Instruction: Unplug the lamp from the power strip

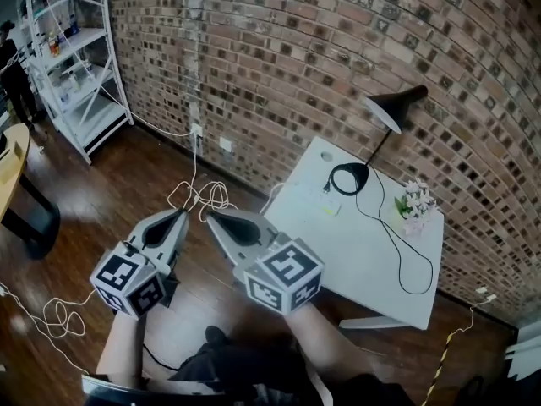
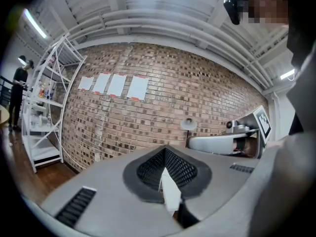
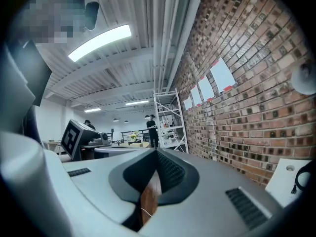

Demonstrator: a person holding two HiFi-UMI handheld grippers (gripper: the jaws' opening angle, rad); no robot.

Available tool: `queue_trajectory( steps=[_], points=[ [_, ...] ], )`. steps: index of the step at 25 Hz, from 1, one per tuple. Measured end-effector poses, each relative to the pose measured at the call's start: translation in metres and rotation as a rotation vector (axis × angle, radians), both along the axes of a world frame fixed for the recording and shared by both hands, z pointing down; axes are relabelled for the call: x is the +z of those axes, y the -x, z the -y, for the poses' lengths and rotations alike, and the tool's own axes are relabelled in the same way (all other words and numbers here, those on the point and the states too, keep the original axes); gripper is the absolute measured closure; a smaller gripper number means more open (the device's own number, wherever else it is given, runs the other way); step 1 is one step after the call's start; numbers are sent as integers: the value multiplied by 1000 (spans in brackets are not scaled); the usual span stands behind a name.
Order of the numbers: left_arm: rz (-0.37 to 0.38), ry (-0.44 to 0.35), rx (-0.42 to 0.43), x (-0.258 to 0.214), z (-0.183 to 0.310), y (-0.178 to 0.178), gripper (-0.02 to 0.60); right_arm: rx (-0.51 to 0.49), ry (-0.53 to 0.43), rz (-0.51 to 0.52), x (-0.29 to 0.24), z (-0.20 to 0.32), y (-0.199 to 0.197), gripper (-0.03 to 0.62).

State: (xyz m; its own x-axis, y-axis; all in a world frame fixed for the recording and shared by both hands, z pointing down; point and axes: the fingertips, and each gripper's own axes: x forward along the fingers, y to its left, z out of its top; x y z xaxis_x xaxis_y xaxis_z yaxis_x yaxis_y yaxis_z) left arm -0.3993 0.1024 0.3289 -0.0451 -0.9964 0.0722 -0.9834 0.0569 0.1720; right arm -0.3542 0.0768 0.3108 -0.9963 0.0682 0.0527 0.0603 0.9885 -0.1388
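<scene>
A black desk lamp stands on the white table against the brick wall; it also shows small and far off as the lamp. Its black cord loops over the tabletop to a black plug at a white power strip near the table's left edge. My left gripper and right gripper are held side by side over the wooden floor, left of the table and well short of it. Both point level at the wall with jaws shut and nothing in them, as the left gripper and the right gripper show.
A pot of pale flowers sits on the table's right side. White cables lie tangled on the floor below a wall outlet. A white shelving rack stands at the far left, with a person beside it.
</scene>
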Motion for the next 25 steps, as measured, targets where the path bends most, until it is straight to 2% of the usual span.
queue_trajectory(
  steps=[5,8,14,20,25],
  points=[
    [-7,10,32,9,10,-11,588,56,-69,15,-2,3,-17,592],
    [-6,10,34,9,13,-17,588,56,-129,38,-6,1,-26,592],
    [9,19,42,5,16,-36,588,27,-123,72,-12,-1,-41,594],
    [54,43,62,0,26,-78,588,29,-137,91,-16,5,-81,594],
    [88,73,111,-4,43,-129,586,48,-117,90,-18,23,-120,595]
  ],
)
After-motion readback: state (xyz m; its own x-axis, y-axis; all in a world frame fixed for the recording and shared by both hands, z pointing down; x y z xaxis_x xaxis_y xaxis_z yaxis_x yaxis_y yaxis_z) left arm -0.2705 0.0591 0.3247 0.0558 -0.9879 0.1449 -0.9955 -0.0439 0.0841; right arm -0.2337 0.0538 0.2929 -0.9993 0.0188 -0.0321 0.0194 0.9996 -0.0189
